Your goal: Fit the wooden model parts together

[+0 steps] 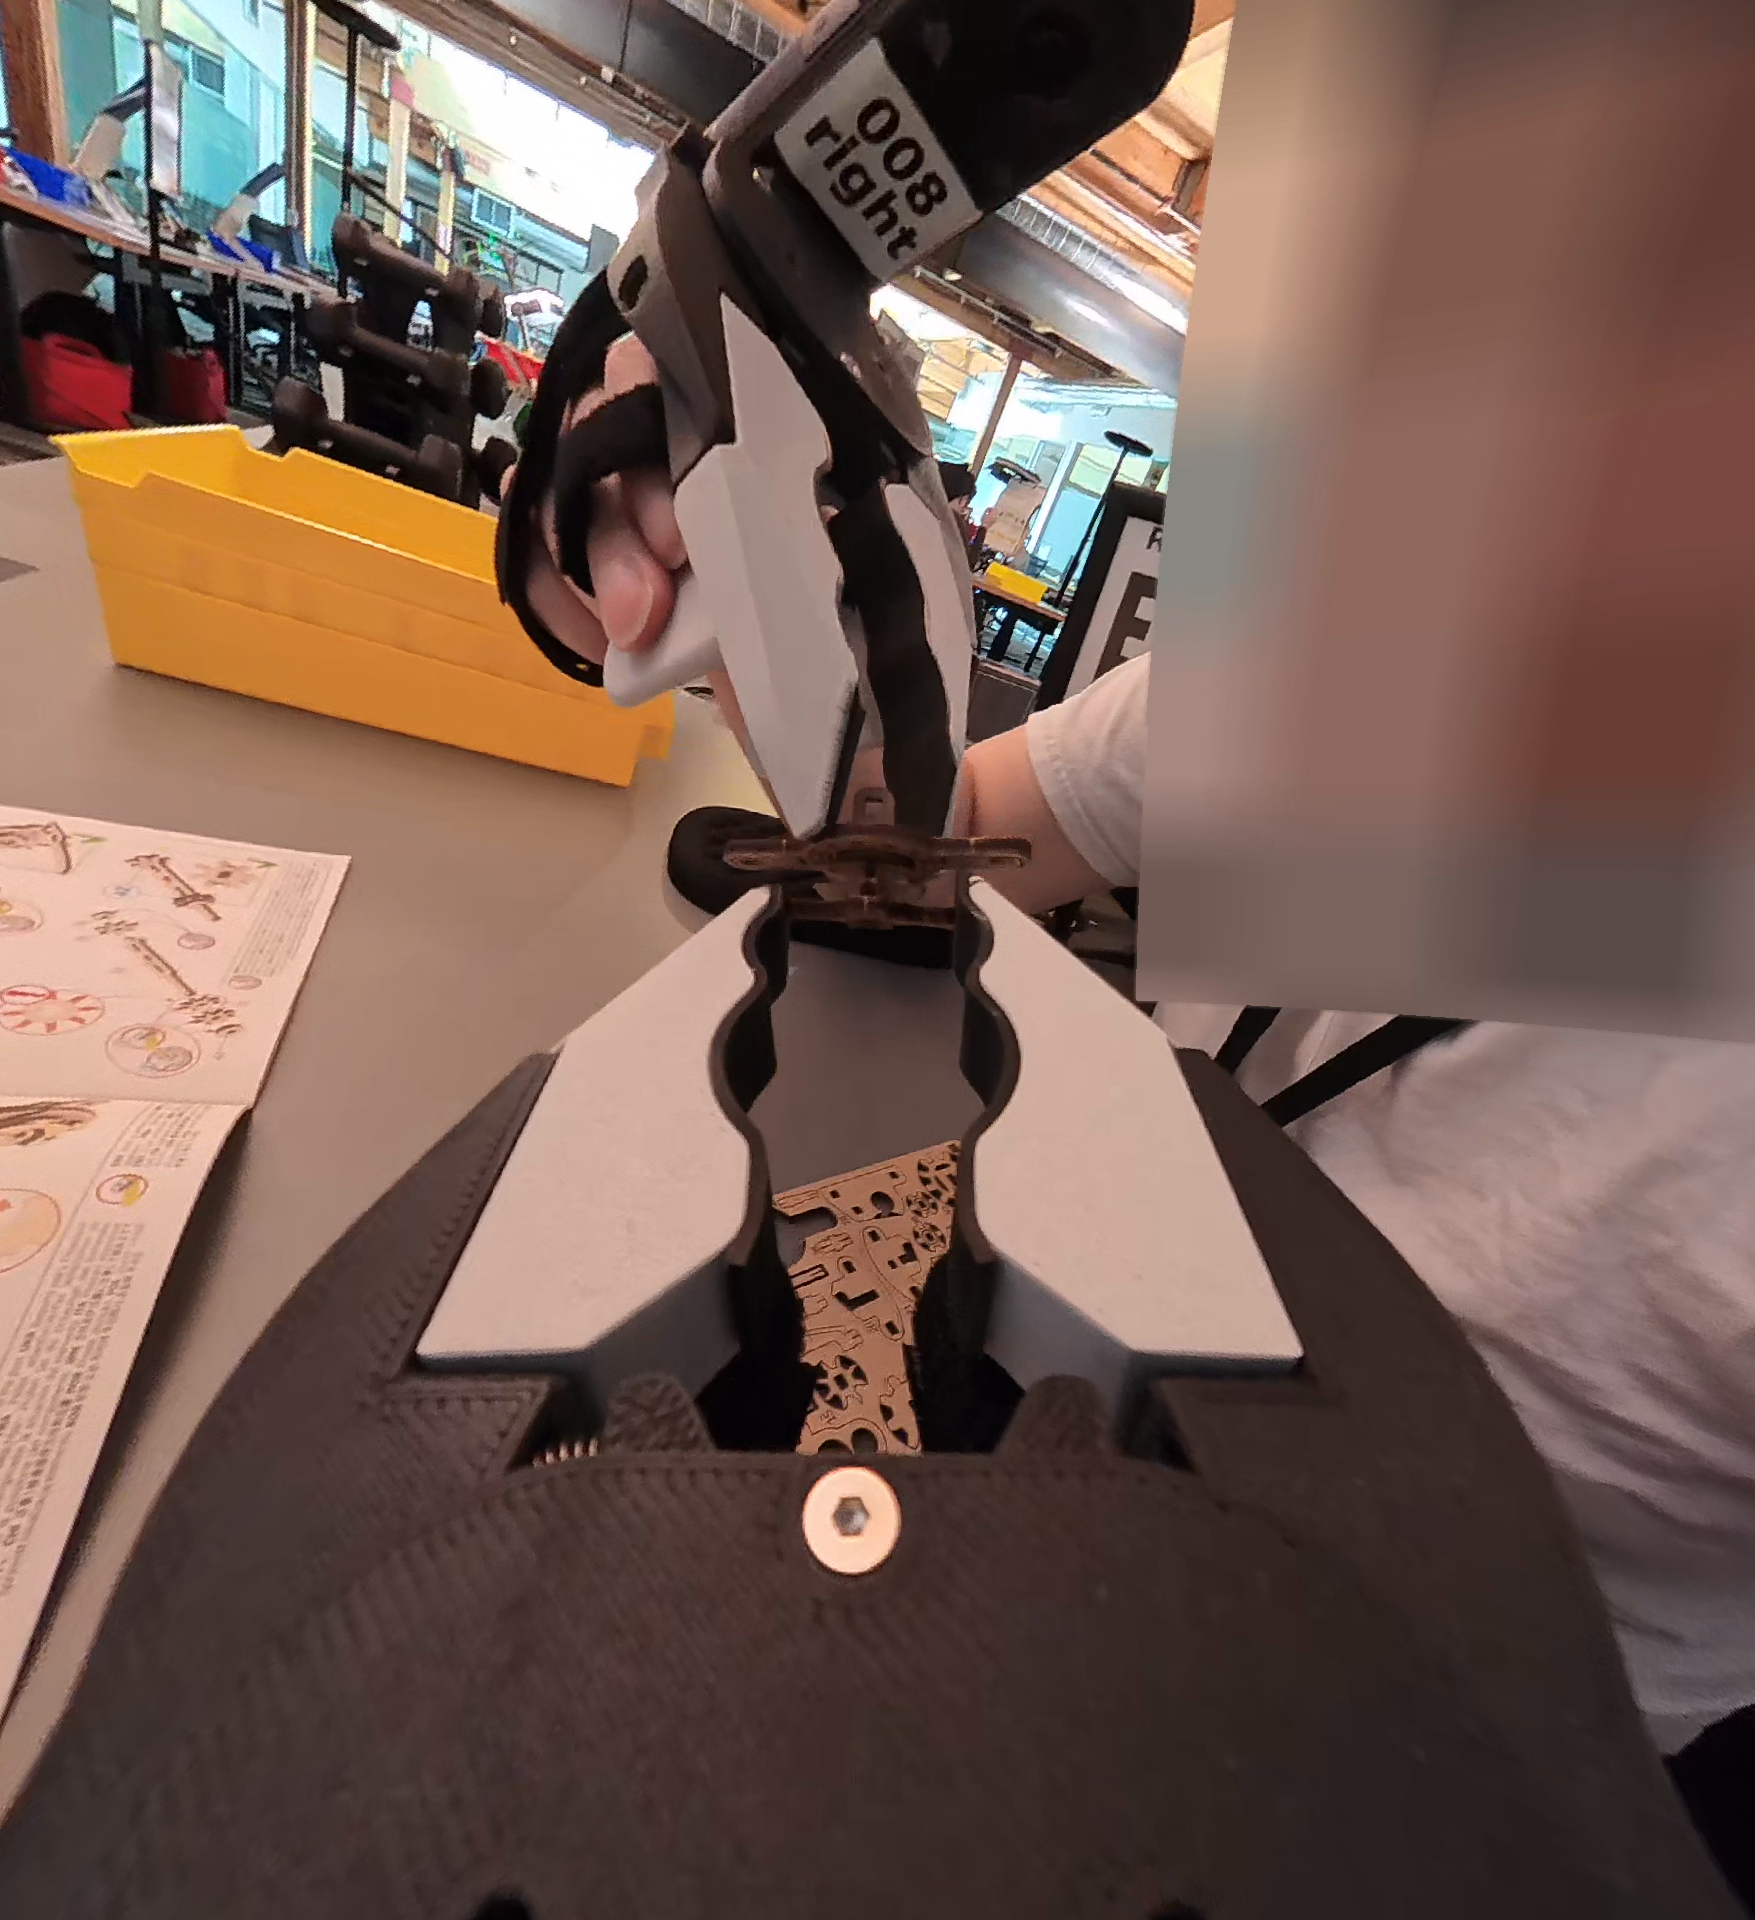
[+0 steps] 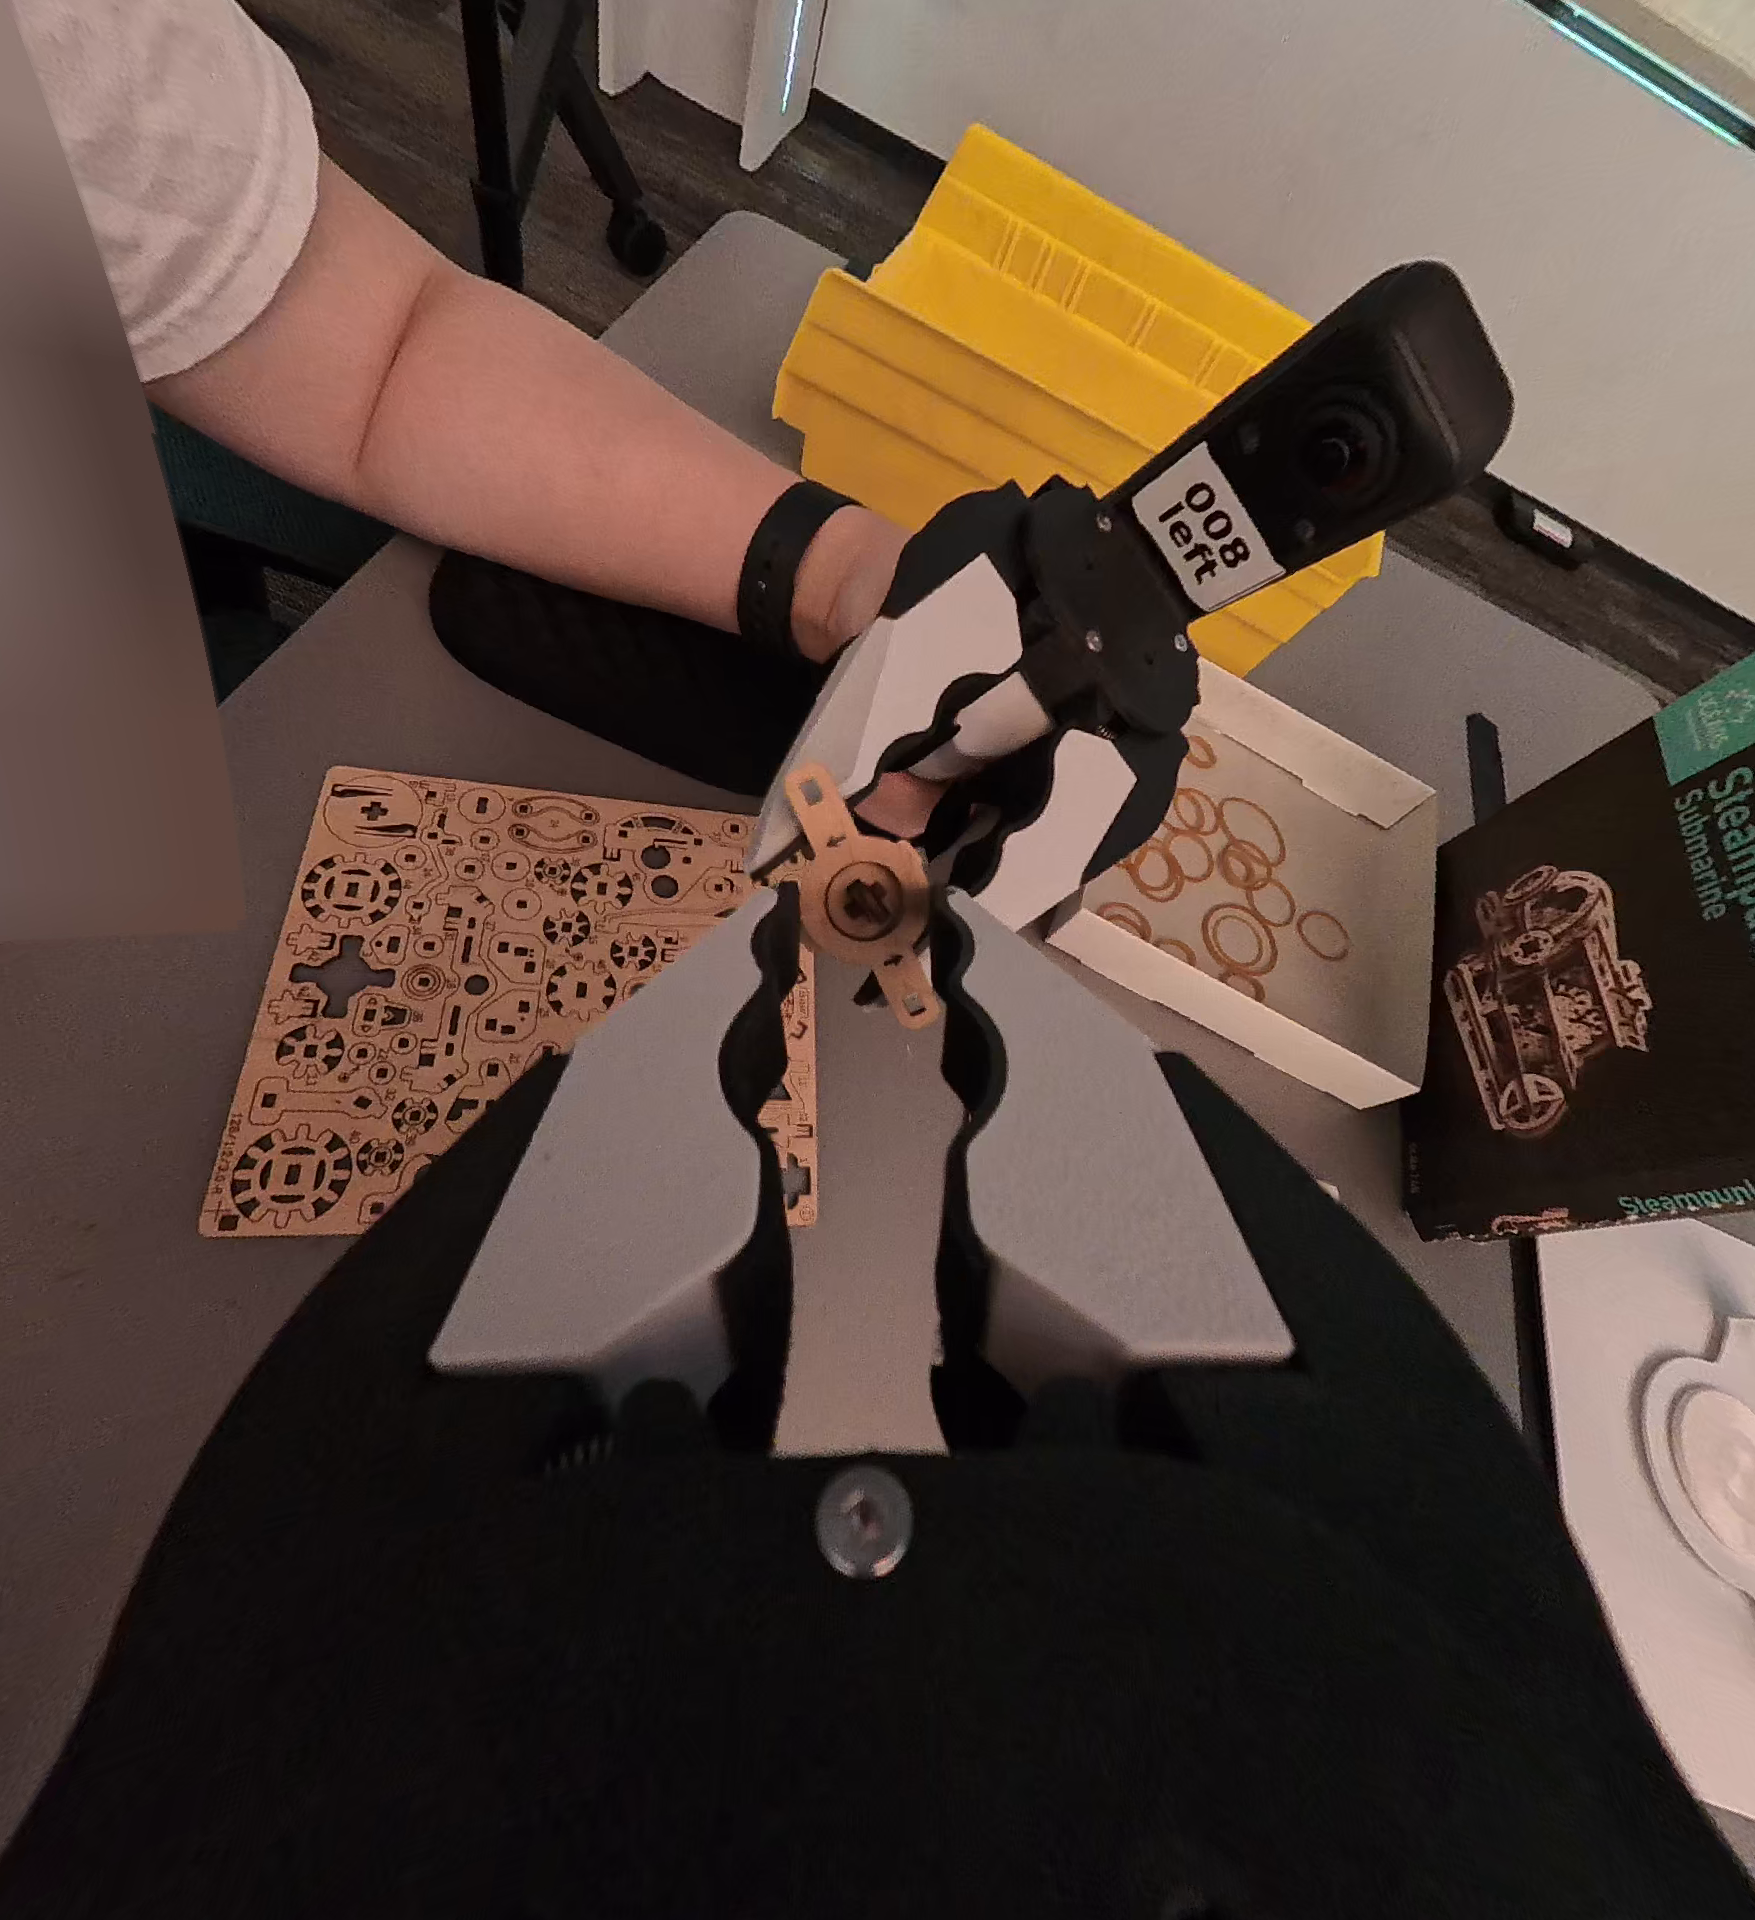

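- nearest the camera, the right gripper pinches the little wooden model at its tips.
- the left gripper squeezes the same wooden piece from the far side, up in the air over the grey table.
- some parts already look stuck together, a round disc with flat arms.
- the wooden sheet on the left has empty holes and many parts left, so lots more building looks needed.

Workshop, yellow parts bins, workbenches
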Available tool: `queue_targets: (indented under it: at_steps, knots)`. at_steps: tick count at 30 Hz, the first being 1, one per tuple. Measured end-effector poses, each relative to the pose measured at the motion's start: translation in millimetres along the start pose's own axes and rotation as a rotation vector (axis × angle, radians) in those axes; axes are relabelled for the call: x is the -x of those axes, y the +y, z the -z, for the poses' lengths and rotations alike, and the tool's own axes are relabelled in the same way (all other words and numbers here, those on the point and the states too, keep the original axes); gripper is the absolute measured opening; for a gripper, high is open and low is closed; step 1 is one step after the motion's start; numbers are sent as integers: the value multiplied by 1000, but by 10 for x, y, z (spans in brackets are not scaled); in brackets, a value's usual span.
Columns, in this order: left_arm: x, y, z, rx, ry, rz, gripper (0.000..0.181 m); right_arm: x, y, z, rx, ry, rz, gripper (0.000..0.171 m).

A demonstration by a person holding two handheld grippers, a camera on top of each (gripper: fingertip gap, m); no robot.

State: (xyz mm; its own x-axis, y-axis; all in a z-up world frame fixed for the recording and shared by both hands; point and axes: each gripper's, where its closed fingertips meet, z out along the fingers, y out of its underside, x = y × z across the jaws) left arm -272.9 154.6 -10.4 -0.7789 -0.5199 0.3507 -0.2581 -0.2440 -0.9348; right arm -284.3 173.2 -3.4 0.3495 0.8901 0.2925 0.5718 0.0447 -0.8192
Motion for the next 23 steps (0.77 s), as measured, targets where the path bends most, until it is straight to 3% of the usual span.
queue_targets:
  at_steps: [10,23]
  knots:
    - [52,40,-34,21,-17,44,29,6,75,15,-1,-12,33,24]
    - [133,-134,-110,-127,29,272,29,-116,67,163,-189,-102,-194,23]
